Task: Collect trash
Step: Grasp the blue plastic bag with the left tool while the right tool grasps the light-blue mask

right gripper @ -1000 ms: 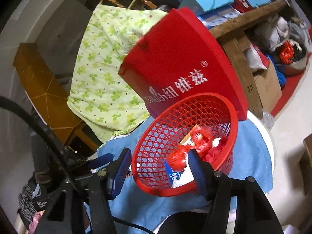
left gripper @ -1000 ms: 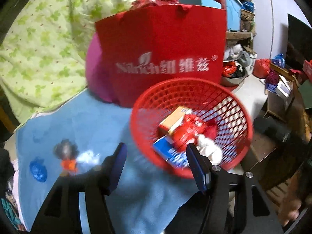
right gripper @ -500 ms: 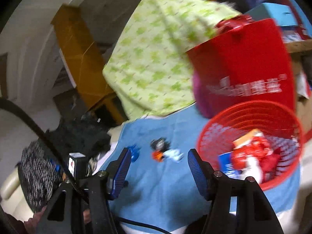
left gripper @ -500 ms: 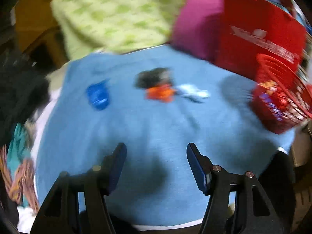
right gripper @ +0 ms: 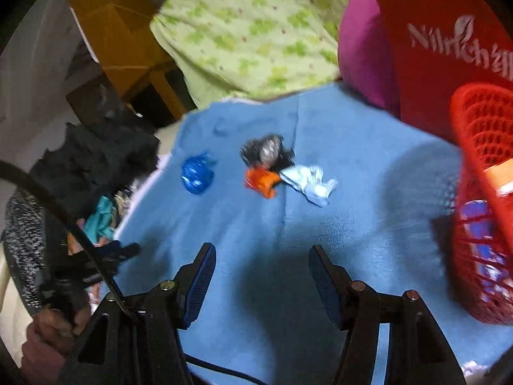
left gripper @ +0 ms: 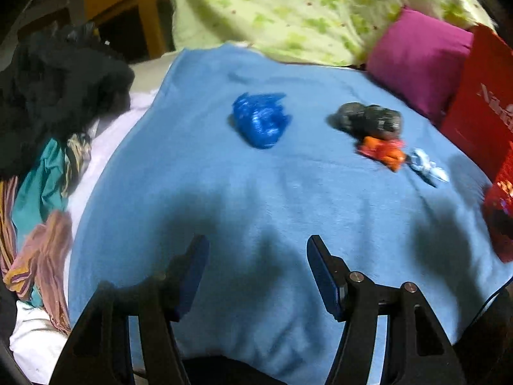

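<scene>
On the blue cloth [left gripper: 272,199] lie a crumpled blue wrapper [left gripper: 261,122] [right gripper: 197,175], a dark grey wad [left gripper: 368,120] [right gripper: 267,152], an orange wrapper [left gripper: 383,150] [right gripper: 261,181] and a pale blue-white wrapper [left gripper: 428,168] [right gripper: 309,181]. The red mesh basket [right gripper: 481,199] [left gripper: 500,211] with trash inside stands at the right edge. My left gripper [left gripper: 256,272] hovers open over bare cloth, well short of the blue wrapper. My right gripper [right gripper: 261,276] is open too, nothing between its fingers, short of the orange wrapper.
A red paper bag [right gripper: 449,48] and a magenta cushion [left gripper: 420,67] stand behind the basket. A green flowered quilt [left gripper: 304,9] lies at the back. Dark and coloured clothes [left gripper: 51,102] pile at the left. A hand [right gripper: 54,330] holds the other gripper at lower left.
Both views have swung left, away from the basket and onto the cloth with the loose wrappers. Both grippers came lower and nearer the cloth; their jaws kept the same gap.
</scene>
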